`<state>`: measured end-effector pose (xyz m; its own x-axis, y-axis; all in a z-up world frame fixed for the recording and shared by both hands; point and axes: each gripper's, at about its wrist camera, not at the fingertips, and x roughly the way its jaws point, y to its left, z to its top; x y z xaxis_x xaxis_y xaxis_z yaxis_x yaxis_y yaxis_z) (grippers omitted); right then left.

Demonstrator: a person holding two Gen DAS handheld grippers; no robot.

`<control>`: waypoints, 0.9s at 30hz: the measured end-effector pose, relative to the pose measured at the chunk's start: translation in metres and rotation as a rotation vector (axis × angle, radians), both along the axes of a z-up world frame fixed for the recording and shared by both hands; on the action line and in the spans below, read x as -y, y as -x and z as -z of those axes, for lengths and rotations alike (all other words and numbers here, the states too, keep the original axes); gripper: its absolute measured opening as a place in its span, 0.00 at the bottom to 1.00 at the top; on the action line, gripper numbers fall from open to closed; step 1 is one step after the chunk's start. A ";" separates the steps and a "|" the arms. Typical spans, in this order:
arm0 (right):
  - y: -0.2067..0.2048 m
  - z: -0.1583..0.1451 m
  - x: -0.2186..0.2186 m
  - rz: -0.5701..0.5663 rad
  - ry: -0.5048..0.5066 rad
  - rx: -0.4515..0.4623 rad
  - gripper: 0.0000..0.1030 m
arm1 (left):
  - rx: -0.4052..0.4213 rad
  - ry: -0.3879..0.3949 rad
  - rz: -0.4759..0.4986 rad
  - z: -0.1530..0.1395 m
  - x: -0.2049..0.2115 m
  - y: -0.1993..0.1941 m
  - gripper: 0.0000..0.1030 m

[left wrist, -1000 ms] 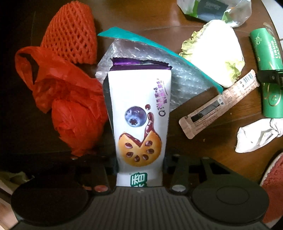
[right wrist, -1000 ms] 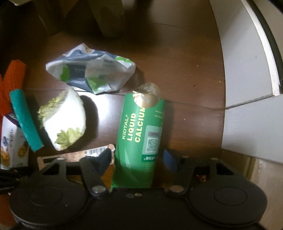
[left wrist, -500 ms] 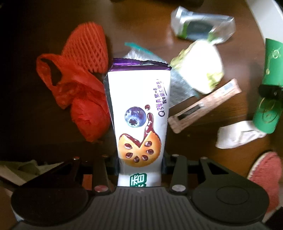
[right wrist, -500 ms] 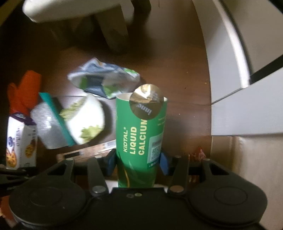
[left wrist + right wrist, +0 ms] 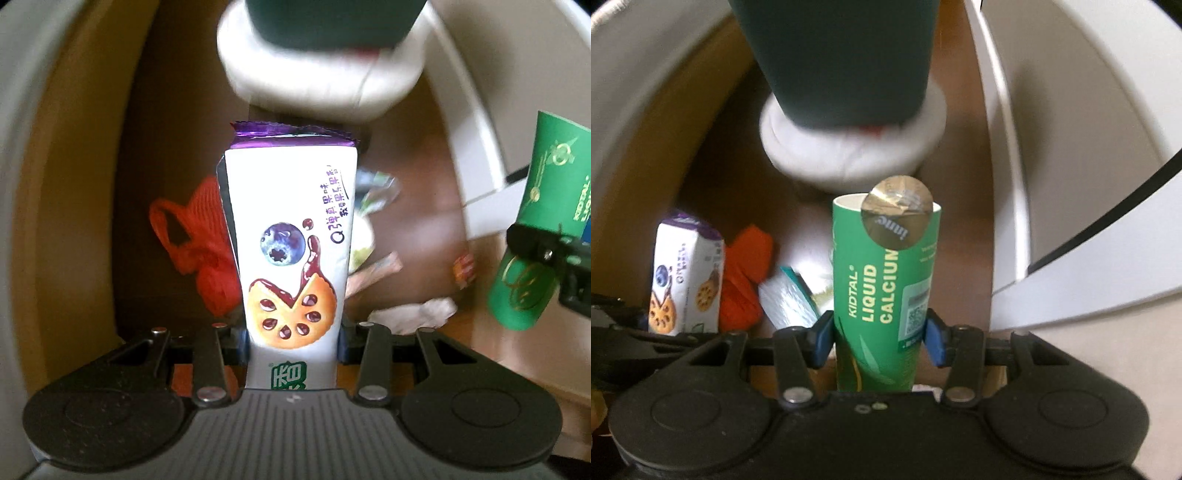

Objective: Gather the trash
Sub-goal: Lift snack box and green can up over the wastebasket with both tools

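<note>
My left gripper (image 5: 291,341) is shut on a white biscuit packet (image 5: 291,236) with a purple top and a blueberry picture, held upright well above the floor. My right gripper (image 5: 879,338) is shut on a green liquid calcium tube (image 5: 882,291) with a peeled foil lid, also raised. Each held item shows in the other view: the tube (image 5: 535,236) at the right, the packet (image 5: 683,280) at the left. On the dark wooden floor below lie a red plastic bag (image 5: 192,243), an orange foam net (image 5: 746,280), a bubble mailer (image 5: 790,299) and crumpled white paper (image 5: 417,314).
A dark green bin (image 5: 842,59) with a white liner bunched around its base (image 5: 849,151) stands ahead. White furniture panels (image 5: 1071,166) rise on the right. A curved pale edge (image 5: 44,155) rises on the left. A brown stick wrapper (image 5: 376,269) lies on the floor.
Both grippers have lifted away from the floor with their items and tilted up. The trash on the floor looks smaller and the bin has come into view ahead.
</note>
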<state>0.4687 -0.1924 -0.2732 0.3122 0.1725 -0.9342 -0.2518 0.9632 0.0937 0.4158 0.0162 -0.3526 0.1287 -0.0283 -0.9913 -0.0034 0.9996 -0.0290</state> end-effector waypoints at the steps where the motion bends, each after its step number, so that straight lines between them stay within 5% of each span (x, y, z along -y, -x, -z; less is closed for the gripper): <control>1: 0.001 -0.017 0.001 0.005 -0.013 0.018 0.47 | 0.026 0.005 -0.001 -0.016 0.001 -0.001 0.39; 10: 0.000 -0.144 0.011 -0.022 -0.029 0.206 0.47 | 0.231 0.029 0.020 -0.150 0.019 -0.018 0.39; 17: -0.017 -0.213 0.011 -0.034 -0.032 0.340 0.47 | 0.395 0.038 0.030 -0.241 0.023 -0.039 0.39; 27: -0.088 -0.248 -0.007 -0.006 -0.041 0.470 0.47 | 0.588 0.001 0.055 -0.309 0.022 -0.111 0.39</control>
<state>0.5572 -0.1853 -0.0256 0.6985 0.2091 -0.6844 -0.2814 0.9596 0.0060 0.5272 -0.0059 -0.0439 0.6550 -0.0519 -0.7539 0.0658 0.9978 -0.0116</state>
